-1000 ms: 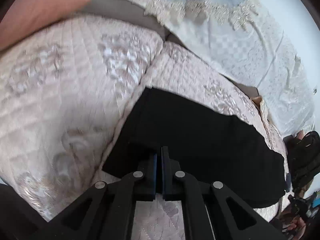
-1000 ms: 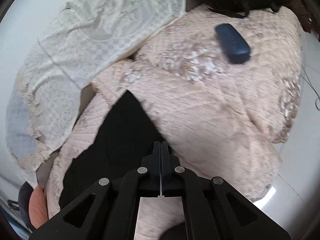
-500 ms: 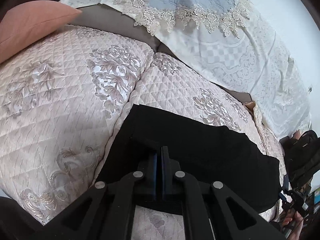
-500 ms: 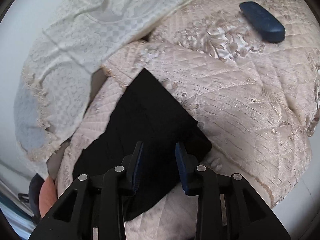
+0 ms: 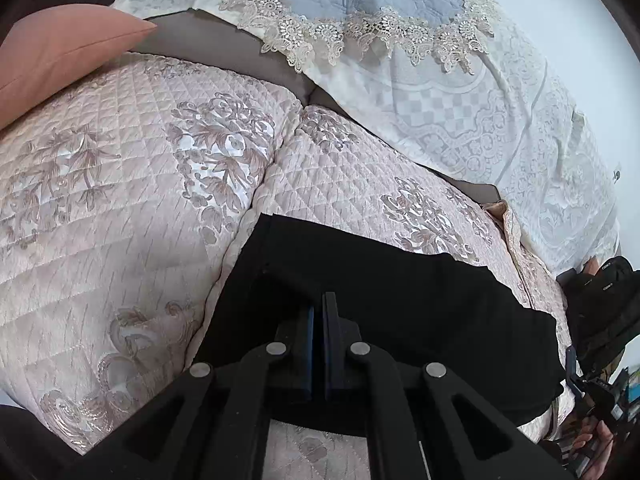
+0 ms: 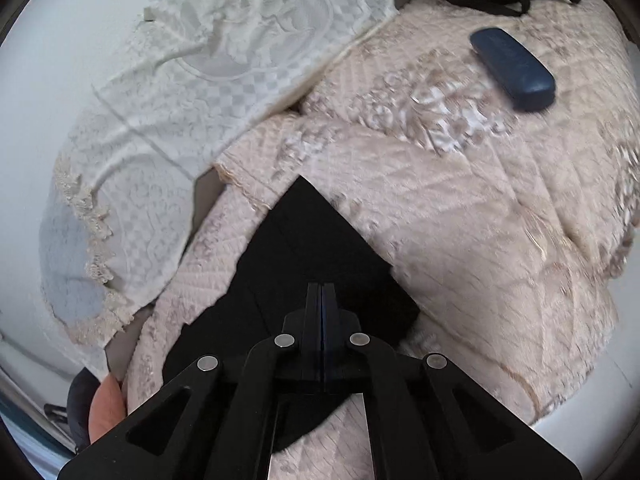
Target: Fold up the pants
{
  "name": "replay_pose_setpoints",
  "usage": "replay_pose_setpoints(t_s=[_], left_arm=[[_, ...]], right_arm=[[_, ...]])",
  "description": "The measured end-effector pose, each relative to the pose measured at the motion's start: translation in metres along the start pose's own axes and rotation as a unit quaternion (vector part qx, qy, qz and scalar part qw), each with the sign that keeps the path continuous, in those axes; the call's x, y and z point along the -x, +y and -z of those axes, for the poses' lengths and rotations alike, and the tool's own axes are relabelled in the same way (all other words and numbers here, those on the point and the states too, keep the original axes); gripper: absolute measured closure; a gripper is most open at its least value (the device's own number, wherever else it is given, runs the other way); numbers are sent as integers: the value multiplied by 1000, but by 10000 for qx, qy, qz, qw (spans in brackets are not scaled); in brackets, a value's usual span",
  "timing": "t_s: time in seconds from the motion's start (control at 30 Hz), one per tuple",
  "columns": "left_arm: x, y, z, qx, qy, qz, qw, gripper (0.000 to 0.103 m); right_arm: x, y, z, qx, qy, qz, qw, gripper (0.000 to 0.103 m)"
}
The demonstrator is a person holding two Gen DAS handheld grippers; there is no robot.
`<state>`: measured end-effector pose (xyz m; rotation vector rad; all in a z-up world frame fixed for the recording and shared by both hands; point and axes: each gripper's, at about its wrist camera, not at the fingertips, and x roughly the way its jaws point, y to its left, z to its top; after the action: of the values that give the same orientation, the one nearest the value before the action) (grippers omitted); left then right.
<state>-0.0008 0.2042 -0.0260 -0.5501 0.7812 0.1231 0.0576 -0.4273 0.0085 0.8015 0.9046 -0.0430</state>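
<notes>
left gripper [image 5: 323, 312] at lower centre of its frame, both fingers pressed together; right gripper [image 6: 322, 300] likewise lower centre, fingers closed tight.

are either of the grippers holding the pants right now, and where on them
Both grippers are closed over the black pants. Whether the left gripper or the right gripper actually pinches fabric cannot be told; each sits near the pants' near edge.

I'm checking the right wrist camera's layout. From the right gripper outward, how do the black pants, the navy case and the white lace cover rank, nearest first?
From the right gripper:
1. Black pants, directly under the fingertips.
2. White lace cover, up and to the left.
3. Navy case, far upper right on the quilt.
</notes>
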Motion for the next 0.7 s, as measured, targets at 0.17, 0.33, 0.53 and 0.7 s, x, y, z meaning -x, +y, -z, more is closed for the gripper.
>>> replay_pose_setpoints(t_s=[0.17,0.33,0.53,0.7], left_arm=[[-1,2,1,15,31,13,10000,98],[-1,3,4,14,60,13,10000,98],[-4,7,5,71,110,21,9999,98],[-4,7,6,38,136,9,9999,98]], right_arm=[[-13,-1,-3,74,121,8,9999,61],[-29,-3,-14,41,164,171,9997,60],[-22,-10,-17,-80,19,169,9998,59],[-19,-29,-19,-451,-13,39,9990,59]])
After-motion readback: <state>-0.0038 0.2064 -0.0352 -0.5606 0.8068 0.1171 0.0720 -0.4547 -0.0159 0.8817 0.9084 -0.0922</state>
